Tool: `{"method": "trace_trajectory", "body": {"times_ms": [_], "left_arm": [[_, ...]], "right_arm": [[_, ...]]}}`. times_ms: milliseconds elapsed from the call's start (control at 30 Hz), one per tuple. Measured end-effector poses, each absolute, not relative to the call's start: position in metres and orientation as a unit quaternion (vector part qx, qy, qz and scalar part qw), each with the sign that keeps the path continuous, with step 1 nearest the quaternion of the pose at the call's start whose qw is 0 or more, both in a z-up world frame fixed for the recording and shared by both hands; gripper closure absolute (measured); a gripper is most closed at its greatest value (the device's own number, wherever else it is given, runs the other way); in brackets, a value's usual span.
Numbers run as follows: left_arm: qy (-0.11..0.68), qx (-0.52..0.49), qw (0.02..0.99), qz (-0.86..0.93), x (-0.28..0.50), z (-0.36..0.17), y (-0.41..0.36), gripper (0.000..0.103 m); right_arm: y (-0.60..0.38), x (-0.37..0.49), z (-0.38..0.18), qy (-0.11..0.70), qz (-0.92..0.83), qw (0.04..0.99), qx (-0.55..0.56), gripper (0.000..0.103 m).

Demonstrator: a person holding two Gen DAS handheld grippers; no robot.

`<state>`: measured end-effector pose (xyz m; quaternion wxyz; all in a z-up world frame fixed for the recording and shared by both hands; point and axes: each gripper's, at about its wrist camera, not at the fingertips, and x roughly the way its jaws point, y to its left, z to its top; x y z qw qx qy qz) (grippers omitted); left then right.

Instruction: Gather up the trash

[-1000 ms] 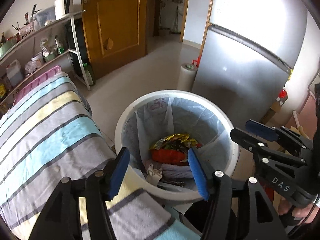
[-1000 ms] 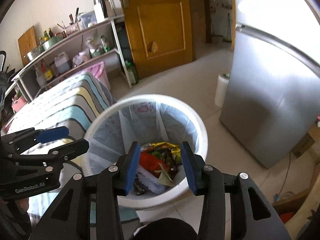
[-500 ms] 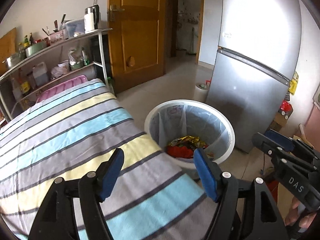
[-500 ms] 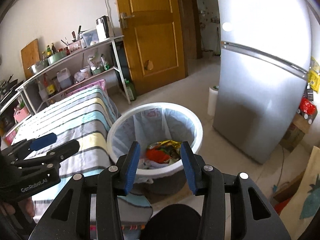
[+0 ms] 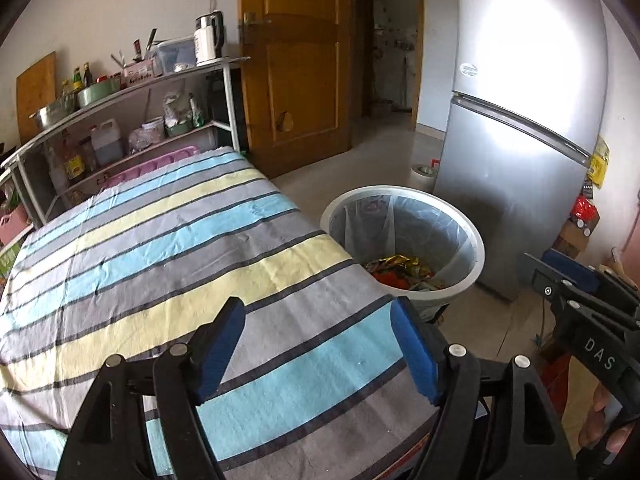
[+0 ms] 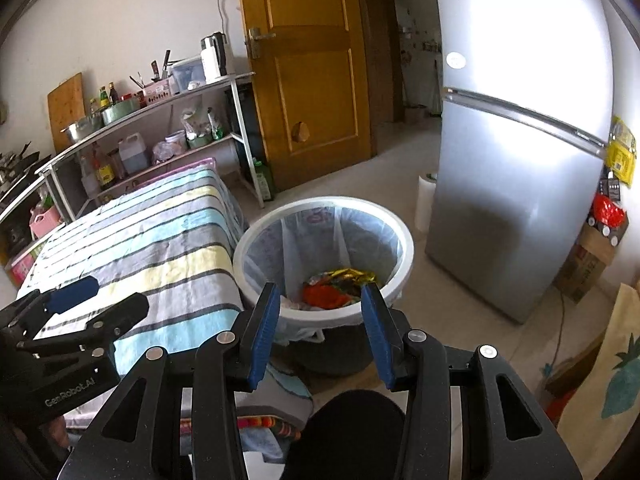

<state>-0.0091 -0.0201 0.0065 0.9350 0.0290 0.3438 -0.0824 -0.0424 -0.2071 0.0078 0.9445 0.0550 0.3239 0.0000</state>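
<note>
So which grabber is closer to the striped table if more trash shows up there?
Probably the left gripper: it hangs open over the striped table. The right gripper, open too, points at the trash bin.

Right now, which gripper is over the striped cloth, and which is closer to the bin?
The left gripper is over the striped cloth. The right gripper is closer to the white bin, facing its trash; both are open and empty.

Both hand-held grippers open, empty
Left hand-held gripper (image 5: 318,354) and right hand-held gripper (image 6: 320,332) point forward, blue pads spread apart.
</note>
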Motion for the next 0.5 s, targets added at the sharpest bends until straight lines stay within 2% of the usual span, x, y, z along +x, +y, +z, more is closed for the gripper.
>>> {"method": "trace_trajectory", "body": {"times_ms": [500], "left_arm": [[0.348, 0.028, 0.934, -0.079, -0.0064, 0.0036, -0.0196, 0.026]], "right_arm": [[-0.2081, -0.0391, 0.0045, 0.327, 0.004, 0.944, 0.055, 0.059]]}}
